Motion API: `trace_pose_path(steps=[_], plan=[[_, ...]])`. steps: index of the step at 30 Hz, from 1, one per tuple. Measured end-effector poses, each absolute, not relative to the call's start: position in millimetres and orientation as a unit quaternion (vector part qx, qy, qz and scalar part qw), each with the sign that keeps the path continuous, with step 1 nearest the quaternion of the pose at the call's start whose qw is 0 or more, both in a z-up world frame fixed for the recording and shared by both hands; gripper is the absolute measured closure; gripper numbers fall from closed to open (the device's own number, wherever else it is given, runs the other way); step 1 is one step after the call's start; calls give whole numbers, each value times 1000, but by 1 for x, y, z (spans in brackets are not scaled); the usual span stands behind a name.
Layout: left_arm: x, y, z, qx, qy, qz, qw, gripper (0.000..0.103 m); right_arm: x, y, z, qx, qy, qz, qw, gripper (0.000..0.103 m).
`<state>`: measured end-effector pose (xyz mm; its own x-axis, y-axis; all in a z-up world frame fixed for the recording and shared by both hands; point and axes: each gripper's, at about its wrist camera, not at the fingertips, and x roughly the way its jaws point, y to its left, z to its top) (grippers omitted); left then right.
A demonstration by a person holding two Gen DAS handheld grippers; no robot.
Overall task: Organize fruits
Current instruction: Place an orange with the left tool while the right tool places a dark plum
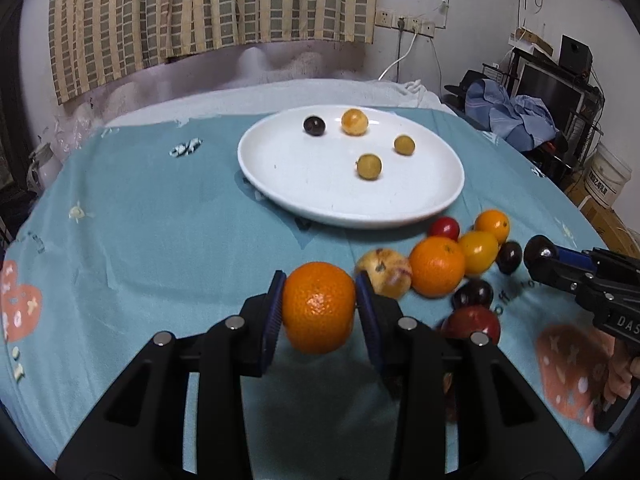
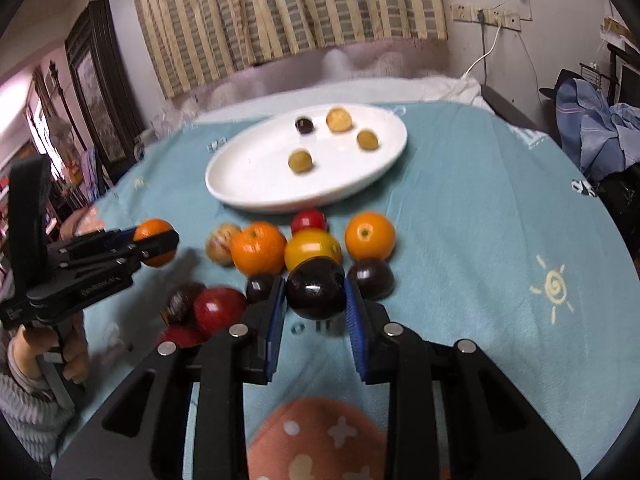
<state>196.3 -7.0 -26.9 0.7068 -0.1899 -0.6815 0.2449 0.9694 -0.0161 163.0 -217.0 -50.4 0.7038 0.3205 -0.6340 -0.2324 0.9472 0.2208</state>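
Note:
My left gripper (image 1: 319,304) is shut on an orange mandarin (image 1: 319,306), held above the blue cloth; it also shows in the right wrist view (image 2: 154,242). My right gripper (image 2: 316,296) is shut on a dark plum (image 2: 316,288); it shows in the left wrist view (image 1: 540,254) at the right. A white plate (image 1: 304,188) (image 2: 248,184) beyond holds several small fruits: two olive-green ones, one yellow, one dark. A pile of loose fruit (image 1: 438,266) (image 2: 260,252) lies in front of the plate: oranges, yellow and red tomatoes, dark plums, a red apple.
The table is covered by a light blue cloth (image 1: 140,220) with cartoon prints. A striped curtain (image 1: 208,8) hangs behind. Clothes and shelves (image 1: 520,116) stand at the right, past the table edge. A bucket (image 1: 608,176) sits on the floor.

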Motion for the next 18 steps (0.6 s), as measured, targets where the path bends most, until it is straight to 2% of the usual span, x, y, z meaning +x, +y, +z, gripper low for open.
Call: trace_pose_path(steps=[8,15,16,17,18], plan=[[250,-33,2,32,352,-122,928,67,234,-201,-14,74,338,141,928,74],[297,-39,-19,11,373,-113,921,63,287,-192,-43,77,357,127,922,73],[299,-38,-23,14,374,-109,921,57,293,-190,-48,68,368,120,920,69],[301,-38,-26,20,374,-106,921,53,296,-190,-51,63,376,116,917,55],[300,-37,-27,22,372,-104,922,48,297,-191,-52,61,377,112,917,47]])
